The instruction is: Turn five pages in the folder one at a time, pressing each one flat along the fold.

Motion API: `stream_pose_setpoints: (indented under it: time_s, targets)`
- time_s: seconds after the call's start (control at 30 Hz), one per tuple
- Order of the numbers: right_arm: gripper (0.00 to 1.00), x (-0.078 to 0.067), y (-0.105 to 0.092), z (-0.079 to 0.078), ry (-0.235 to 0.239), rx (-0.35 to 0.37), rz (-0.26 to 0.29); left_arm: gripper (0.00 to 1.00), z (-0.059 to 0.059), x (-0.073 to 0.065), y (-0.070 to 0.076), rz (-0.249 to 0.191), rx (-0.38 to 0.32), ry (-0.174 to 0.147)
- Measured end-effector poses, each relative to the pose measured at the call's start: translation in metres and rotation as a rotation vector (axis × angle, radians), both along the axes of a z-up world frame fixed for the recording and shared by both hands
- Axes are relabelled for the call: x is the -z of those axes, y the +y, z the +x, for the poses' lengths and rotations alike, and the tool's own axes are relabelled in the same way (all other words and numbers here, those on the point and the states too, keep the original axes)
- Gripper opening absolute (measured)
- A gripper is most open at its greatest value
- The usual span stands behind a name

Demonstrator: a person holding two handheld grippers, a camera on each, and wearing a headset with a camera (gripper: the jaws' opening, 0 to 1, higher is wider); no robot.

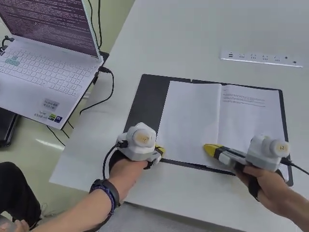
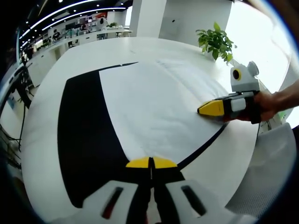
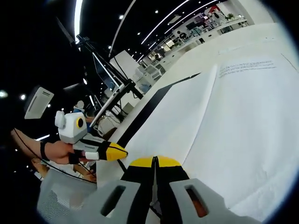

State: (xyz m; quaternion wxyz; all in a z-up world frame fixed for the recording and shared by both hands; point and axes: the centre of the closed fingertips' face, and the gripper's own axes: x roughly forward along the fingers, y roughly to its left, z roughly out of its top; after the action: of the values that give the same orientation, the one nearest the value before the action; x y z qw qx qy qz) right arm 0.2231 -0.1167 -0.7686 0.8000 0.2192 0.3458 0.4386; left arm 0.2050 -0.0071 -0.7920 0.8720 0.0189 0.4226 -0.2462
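Observation:
The black folder (image 1: 149, 104) lies open on the white table, with a blank left page (image 1: 190, 121) and a right page (image 1: 248, 116) that has a few printed lines at its top. My left gripper (image 1: 158, 152) is shut, and its yellow tips (image 2: 151, 162) sit at the near corner of the left page (image 2: 149, 107). My right gripper (image 1: 210, 149) is also shut, its tips (image 3: 155, 162) low on the paper (image 3: 243, 116) close to the fold near the front edge. Each gripper appears in the other's view: the right gripper (image 2: 212, 107) and the left gripper (image 3: 112, 151).
An open white laptop (image 1: 43, 63) stands at the left on a lower surface, with black cables (image 1: 104, 96) running along the table's left edge. A white power strip (image 1: 260, 57) lies beyond the folder. A potted plant (image 2: 216, 42) stands at the far side.

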Motion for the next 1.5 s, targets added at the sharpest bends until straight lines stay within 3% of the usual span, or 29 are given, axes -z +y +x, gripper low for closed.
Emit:
stream_pose_setpoints:
  time_s: [0.63,0.83,0.97,1.07,1.23,1.4,1.5]
  targets:
    - [0.00,0.012,-0.002,-0.047,0.034,-0.080,-0.035,0.00,0.000,0.000,0.000,0.002,-0.017,-0.001]
    - [0.00,0.004,-0.005,-0.061,0.037,-0.086,-0.035,0.00,-0.005,-0.002,0.000,0.008,-0.034,0.019]
    - [0.00,-0.006,-0.010,-0.062,0.023,-0.084,-0.039,0.00,-0.006,-0.012,0.001,-0.018,-0.069,-0.010]
    - [0.01,-0.012,-0.020,-0.060,0.005,-0.062,-0.050,0.01,-0.008,-0.022,0.004,-0.036,-0.096,-0.032]
    - [0.14,-0.019,-0.039,-0.054,-0.034,-0.030,-0.096,0.07,-0.008,-0.036,0.006,-0.053,-0.108,-0.067]
    - [0.27,-0.027,-0.074,-0.053,-0.082,-0.003,-0.196,0.14,-0.008,-0.050,0.000,-0.086,-0.115,-0.097]
    - [0.33,-0.032,-0.095,-0.048,-0.102,0.047,-0.209,0.20,-0.012,-0.055,-0.008,-0.078,-0.071,-0.105]
